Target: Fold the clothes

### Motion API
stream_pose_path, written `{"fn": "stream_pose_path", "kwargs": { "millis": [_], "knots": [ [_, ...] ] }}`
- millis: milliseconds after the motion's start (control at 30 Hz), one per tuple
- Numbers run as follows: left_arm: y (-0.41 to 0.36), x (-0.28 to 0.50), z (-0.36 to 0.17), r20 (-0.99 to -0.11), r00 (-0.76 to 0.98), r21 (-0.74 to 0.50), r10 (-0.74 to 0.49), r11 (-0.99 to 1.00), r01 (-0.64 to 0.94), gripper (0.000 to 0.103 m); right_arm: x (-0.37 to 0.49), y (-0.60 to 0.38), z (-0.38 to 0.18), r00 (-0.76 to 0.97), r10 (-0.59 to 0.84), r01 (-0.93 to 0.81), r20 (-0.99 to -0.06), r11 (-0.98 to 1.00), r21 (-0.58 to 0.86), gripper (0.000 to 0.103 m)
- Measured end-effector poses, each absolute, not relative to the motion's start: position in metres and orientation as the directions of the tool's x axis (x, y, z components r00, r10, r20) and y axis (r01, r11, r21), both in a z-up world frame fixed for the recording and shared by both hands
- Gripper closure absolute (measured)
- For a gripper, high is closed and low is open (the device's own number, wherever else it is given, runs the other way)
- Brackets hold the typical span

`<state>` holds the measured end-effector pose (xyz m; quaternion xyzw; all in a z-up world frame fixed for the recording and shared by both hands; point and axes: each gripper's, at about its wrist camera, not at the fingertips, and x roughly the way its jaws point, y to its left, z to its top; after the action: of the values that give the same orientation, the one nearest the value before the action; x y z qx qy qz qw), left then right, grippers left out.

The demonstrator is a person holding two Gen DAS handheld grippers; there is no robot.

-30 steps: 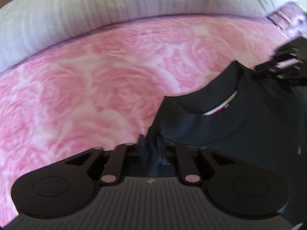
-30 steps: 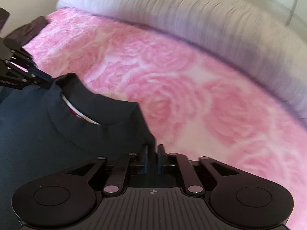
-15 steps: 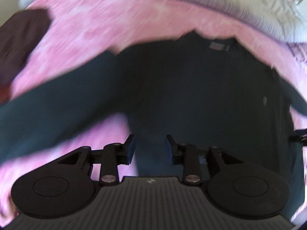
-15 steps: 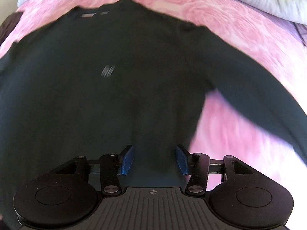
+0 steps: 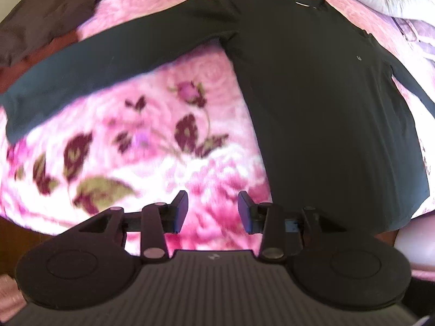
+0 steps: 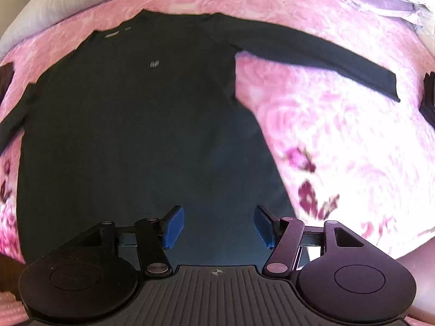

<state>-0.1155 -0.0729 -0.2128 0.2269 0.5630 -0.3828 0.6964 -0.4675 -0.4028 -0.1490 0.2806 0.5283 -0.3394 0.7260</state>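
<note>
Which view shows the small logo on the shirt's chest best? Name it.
The right wrist view. There the logo sits near the middle of the spread shirt, pale against dark cloth. In the left wrist view it is only a tiny dot near the right edge.

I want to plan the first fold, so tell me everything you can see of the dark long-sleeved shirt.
The dark long-sleeved shirt lies flat, front up, on the pink floral bedspread, collar toward the pillows. It looks like soft knit, blackish-green, with a small pale logo on the chest and a label inside the neck. Both sleeves are spread outward. The hem is nearest the cameras. Neither tongs touch it: left tongs and right tongs are open and hold nothing.
</note>
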Motion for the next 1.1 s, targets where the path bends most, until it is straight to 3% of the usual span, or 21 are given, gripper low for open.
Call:
{"fn": "stream_pose_path", "kwargs": {
  "millis": [300, 500, 800, 933, 1100],
  "knots": [
    [-0.051, -0.202, -0.209, -0.944, 0.156, -0.069, -0.289, 0.638, 0.767, 0.064, -0.499, -0.386, -0.144, 0.321, -0.123, 0.641, -0.939, 0.758, 0.12, 0.04],
    [-0.063, -0.229, -0.193, -0.931, 0.18, -0.07, -0.316, 0.641, 0.764, 0.063, -0.515, -0.402, -0.125, 0.363, -0.133, 0.523, -0.922, 0.848, 0.083, 0.04],
    [-0.237, -0.092, -0.182, -0.857, 0.204, -0.037, -0.474, 0.451, 0.892, 0.063, -0.376, -0.519, -0.125, 0.477, -0.144, 0.396, -0.867, 0.916, 0.066, 0.04],
    [-0.35, -0.018, -0.212, -0.819, 0.15, -0.043, -0.554, 0.32, 0.946, 0.063, -0.307, -0.571, -0.132, 0.516, -0.143, 0.338, -0.845, 0.94, 0.047, 0.04],
    [-0.456, 0.028, -0.265, -0.831, 0.068, -0.024, -0.552, 0.158, 0.987, 0.063, -0.205, -0.629, -0.177, 0.51, -0.142, 0.226, -0.848, 0.974, -0.027, 0.04]
  ]
}}
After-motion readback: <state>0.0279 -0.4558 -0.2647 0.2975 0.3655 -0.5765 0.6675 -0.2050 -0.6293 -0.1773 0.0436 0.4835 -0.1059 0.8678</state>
